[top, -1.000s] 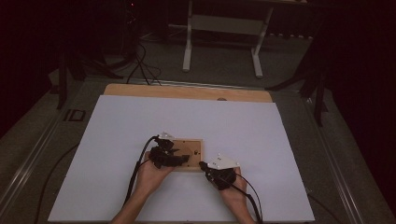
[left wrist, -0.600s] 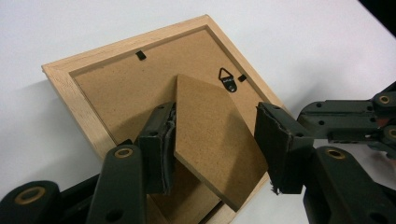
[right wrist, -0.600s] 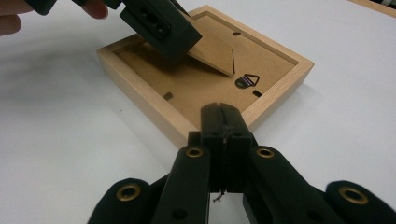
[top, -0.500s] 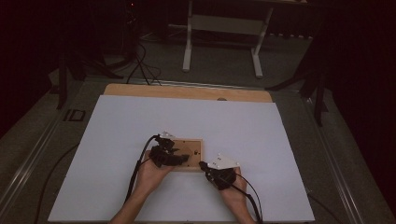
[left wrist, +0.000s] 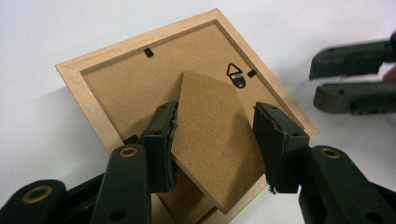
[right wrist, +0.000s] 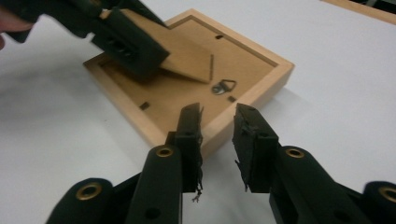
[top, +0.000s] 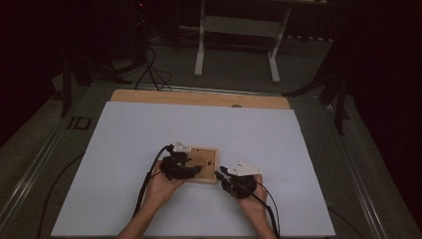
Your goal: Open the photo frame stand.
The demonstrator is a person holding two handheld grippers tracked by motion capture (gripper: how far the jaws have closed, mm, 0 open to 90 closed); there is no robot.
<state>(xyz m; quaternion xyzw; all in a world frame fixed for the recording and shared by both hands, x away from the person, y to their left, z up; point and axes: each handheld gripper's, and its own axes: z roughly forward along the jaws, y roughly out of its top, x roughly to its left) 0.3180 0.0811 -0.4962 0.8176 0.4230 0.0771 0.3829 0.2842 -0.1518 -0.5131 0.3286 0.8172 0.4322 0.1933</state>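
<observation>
Progress: I am working on the back of the picture frame (top: 200, 164), lying face down near the middle of the white table (top: 124, 139); its stand flap (left wrist: 212, 140) is already lifted off the backing, tilted up, not yet fully opened, I judge.
Left gripper (left wrist: 215, 144): I am straddling the stand flap with my jaws spread wide; the nine o'clock jaw is touching the flap's edge, the three o'clock jaw is standing just clear.
Hanger (left wrist: 238, 77): lying flat toward twelve o'clock of the flap.
Right gripper (right wrist: 217, 140): I am hovering with jaws slightly apart, holding nothing, just beside the frame's near corner, at four o'clock of the frame in the high view.
</observation>
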